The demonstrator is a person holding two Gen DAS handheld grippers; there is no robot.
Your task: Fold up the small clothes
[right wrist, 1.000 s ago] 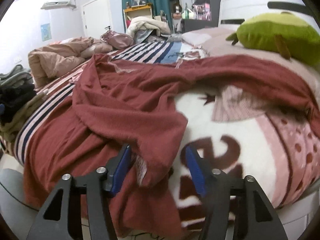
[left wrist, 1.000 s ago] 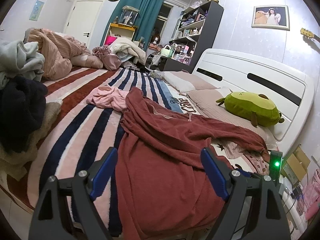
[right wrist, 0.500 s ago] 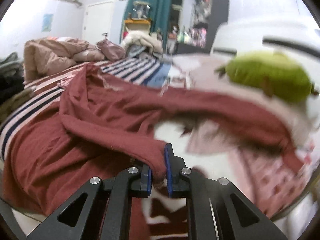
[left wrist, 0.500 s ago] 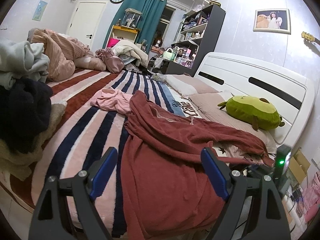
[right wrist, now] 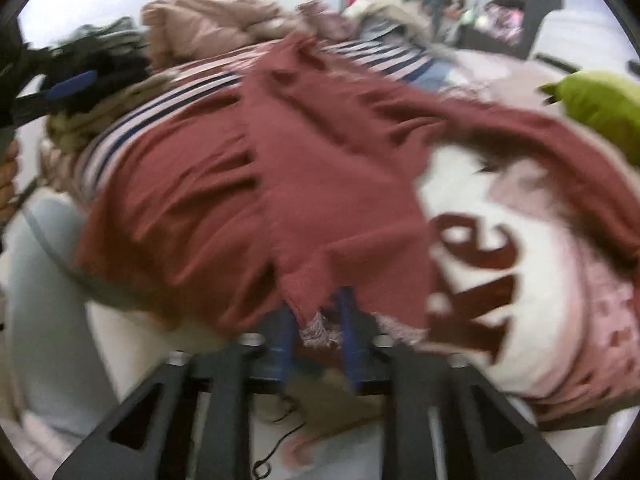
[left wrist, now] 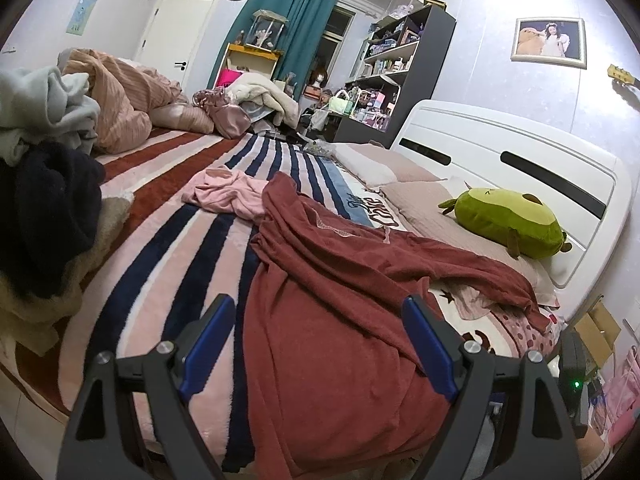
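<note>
A dark red garment [left wrist: 332, 288] lies spread and rumpled across the striped bed blanket [left wrist: 168, 240], one sleeve reaching toward the headboard. My left gripper [left wrist: 316, 344] is open and empty, hovering over the garment's lower part near the bed's front edge. In the blurred right wrist view the same garment [right wrist: 304, 168] drapes over the bed edge. My right gripper [right wrist: 316, 316] is shut on its frayed hem corner, pulled back off the bed edge.
A pink garment [left wrist: 228, 196] lies crumpled behind the red one. A clothes pile [left wrist: 44, 168] sits at the left. A green plush toy [left wrist: 508, 220] rests on pillows by the white headboard [left wrist: 520, 152]. My left gripper's blue pad shows in the right wrist view [right wrist: 72, 82].
My right gripper closed on the red garment's hem corner and pulled it back toward the bed's edge. My left gripper stayed open, drifting slightly back.
</note>
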